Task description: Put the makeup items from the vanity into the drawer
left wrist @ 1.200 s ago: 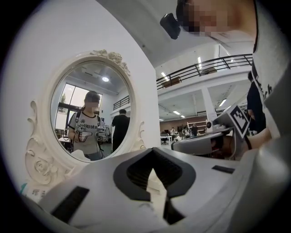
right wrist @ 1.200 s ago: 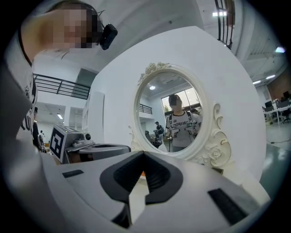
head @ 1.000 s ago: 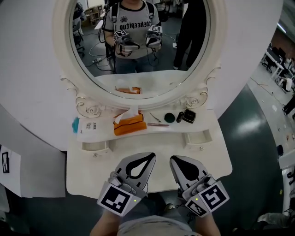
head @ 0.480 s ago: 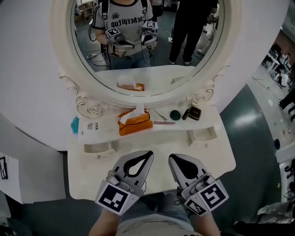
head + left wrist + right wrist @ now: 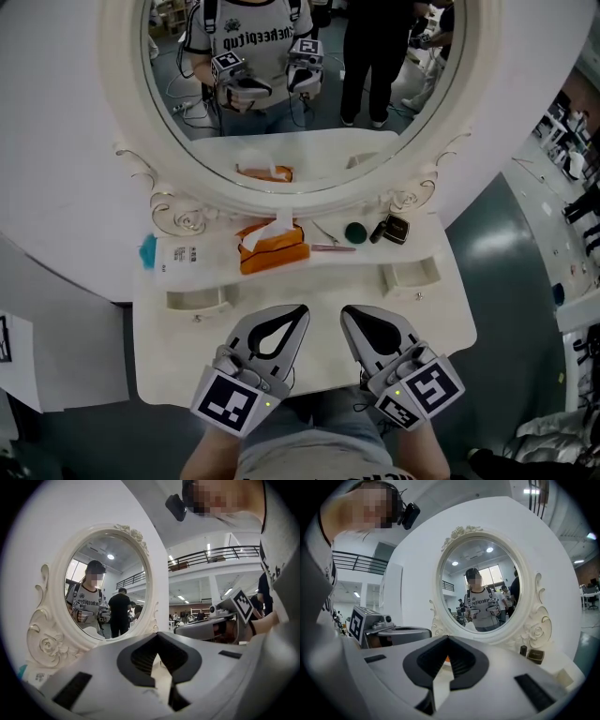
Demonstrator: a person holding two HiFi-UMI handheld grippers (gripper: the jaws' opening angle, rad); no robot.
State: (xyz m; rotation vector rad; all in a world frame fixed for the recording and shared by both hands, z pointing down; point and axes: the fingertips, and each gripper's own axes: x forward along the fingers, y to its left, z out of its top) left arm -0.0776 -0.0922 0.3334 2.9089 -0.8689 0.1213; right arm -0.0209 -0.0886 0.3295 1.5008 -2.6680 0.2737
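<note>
Left gripper (image 5: 300,311) and right gripper (image 5: 345,312) slightly farther forward, jaws together, empty; pink stick (image 5: 333,247) lengthwise left-right.

Your vanity (image 5: 441,323) shelf holds a round green compact (image 5: 355,232), black tube (image 5: 378,232) and square case (image 5: 397,229). The right drawer (image 5: 412,275) is shut.

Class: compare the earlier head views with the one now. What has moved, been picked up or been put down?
Nothing was taken or let go. The left tool and right tool have barely shifted; both stay shut and empty over the table front. The tissue box and compact lie as before. Only the camera's aim drifted.
</note>
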